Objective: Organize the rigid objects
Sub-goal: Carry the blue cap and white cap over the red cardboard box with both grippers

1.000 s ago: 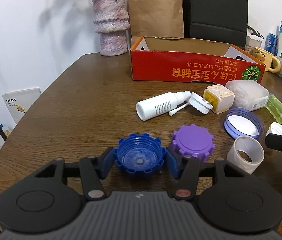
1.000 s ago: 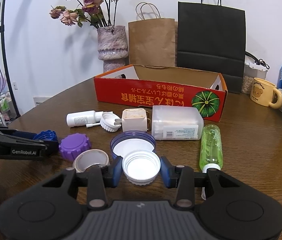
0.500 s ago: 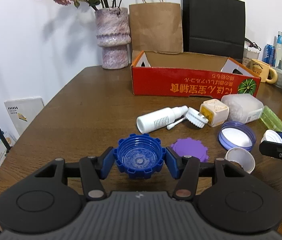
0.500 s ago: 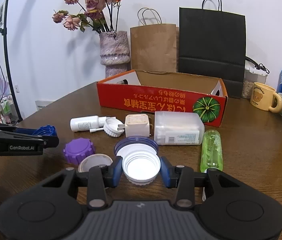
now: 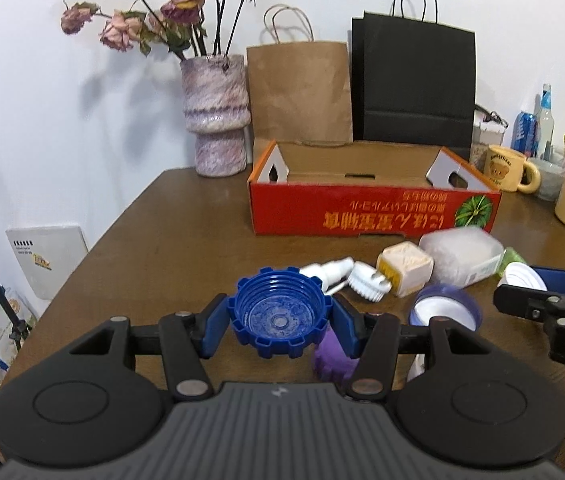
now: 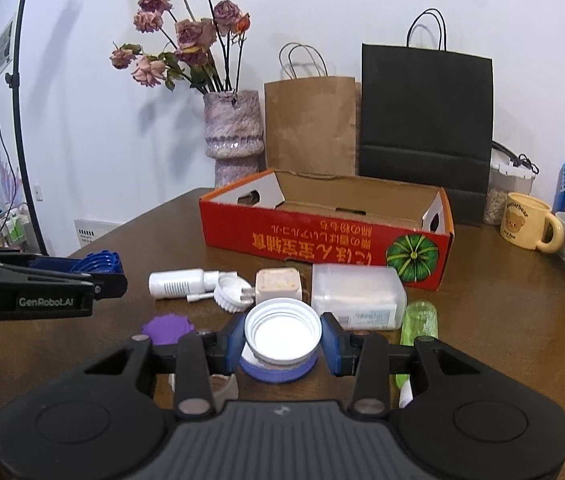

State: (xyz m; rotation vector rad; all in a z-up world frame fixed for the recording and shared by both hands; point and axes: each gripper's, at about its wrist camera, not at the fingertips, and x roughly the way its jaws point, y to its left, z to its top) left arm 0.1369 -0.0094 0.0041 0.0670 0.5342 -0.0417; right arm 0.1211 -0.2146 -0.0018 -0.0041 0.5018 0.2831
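Left gripper (image 5: 279,326) is clamped on the blue cap (image 5: 280,316), pads on opposite sides of its notched rim, open side up, held above the table's near edge. Right gripper (image 6: 281,339) is clamped the same way on the white cap (image 6: 282,330), also clear of the table (image 6: 502,320).

Handling, as a judgement: both caps look light, stiff, thin-walled plastic — not fragile, but a smooth rim could slip, so a grip across the full width, as now, seems right. The blue one's notches should give the pads purchase.

Count on the table: one purple cap (image 6: 168,327), one blue-rimmed lid (image 6: 278,368) just under the white cap, one white bottle (image 6: 180,283), one white ridged cap (image 6: 229,289), one small beige box (image 6: 277,286), one frosted container (image 6: 357,296), one green bottle (image 6: 418,322). One red cardboard box (image 6: 322,240) stands toward the far edge — the likely destination; what shows of its floor looks bare.
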